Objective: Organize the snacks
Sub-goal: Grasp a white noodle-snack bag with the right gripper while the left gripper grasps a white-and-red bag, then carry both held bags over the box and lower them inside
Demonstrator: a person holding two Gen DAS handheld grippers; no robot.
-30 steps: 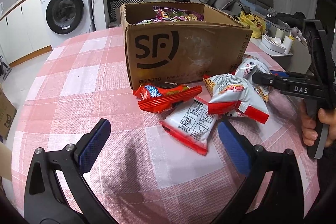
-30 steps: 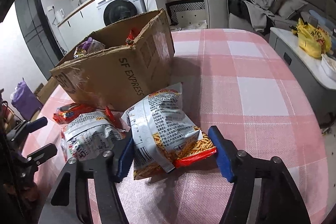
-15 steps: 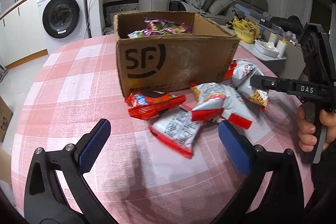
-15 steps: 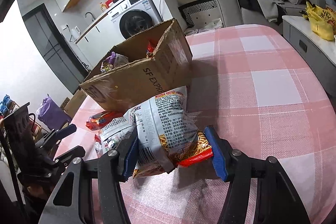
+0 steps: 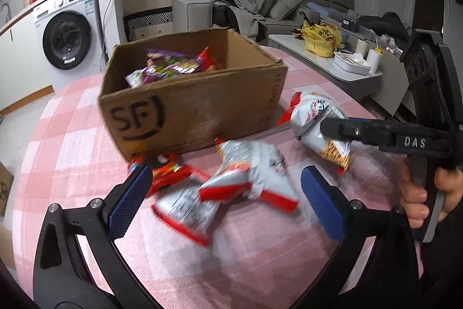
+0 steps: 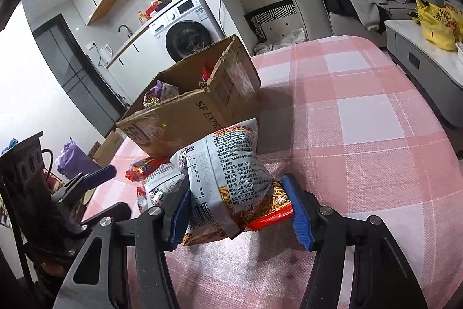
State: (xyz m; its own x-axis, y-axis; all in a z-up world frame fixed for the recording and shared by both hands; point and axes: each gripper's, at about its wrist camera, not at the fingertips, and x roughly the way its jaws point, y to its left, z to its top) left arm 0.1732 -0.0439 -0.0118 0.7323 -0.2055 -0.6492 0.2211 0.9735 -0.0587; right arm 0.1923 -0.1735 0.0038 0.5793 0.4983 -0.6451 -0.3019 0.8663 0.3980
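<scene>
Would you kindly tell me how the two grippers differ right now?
The left gripper is wide open and holds nothing, above loose snack packets on the pink checked tablecloth; the right gripper is shut on the silver-and-red noodle snack bag. Both have blue pads on black frames.

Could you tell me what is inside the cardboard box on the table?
The cardboard box holds purple-green snack packets and a red packet against its far wall. The box walls hide anything beneath them.

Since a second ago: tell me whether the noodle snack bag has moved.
Yes. The noodle snack bag, gripped by the right gripper, has risen off the table toward the cardboard box.
</scene>
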